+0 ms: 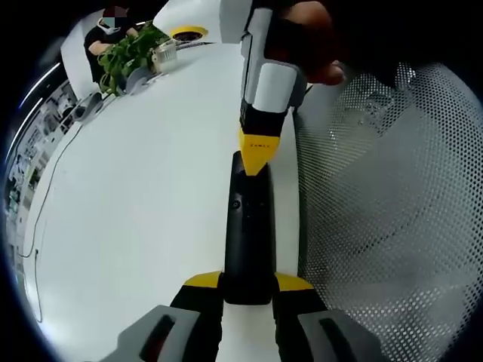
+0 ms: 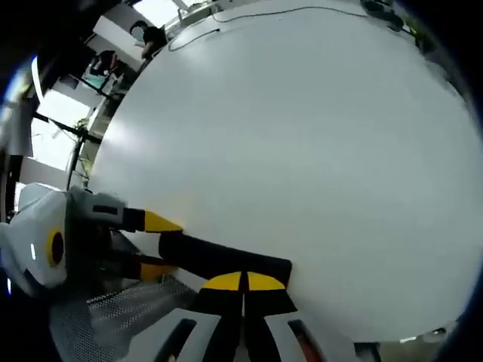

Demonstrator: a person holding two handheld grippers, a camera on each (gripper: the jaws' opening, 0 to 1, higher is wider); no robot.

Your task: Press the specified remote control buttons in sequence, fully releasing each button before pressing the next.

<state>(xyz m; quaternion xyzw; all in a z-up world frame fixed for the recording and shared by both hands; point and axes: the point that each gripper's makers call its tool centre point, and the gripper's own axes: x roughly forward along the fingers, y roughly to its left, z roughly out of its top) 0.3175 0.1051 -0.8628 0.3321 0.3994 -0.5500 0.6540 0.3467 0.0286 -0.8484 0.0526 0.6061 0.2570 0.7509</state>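
Note:
A long black remote (image 1: pixel 247 226) lies lengthwise over the white table (image 1: pixel 136 211), its near end clamped between the yellow tips of my left gripper (image 1: pixel 249 281), which is shut on it. My right gripper (image 1: pixel 259 151) comes down from the top of the left gripper view, jaws shut together, its yellow tip touching the remote's far end. In the right gripper view the remote (image 2: pixel 226 260) runs left from my shut right gripper (image 2: pixel 243 282), whose tip rests on it. The left gripper (image 2: pixel 157 246) holds its other end there. The buttons under the tip are hidden.
A perforated mesh chair back (image 1: pixel 392 211) stands close along the table's right edge. At the far end sit a potted plant (image 1: pixel 128 53), a yellow round object (image 1: pixel 187 33) and a thin cable (image 1: pixel 53 181). A person sits behind the plant.

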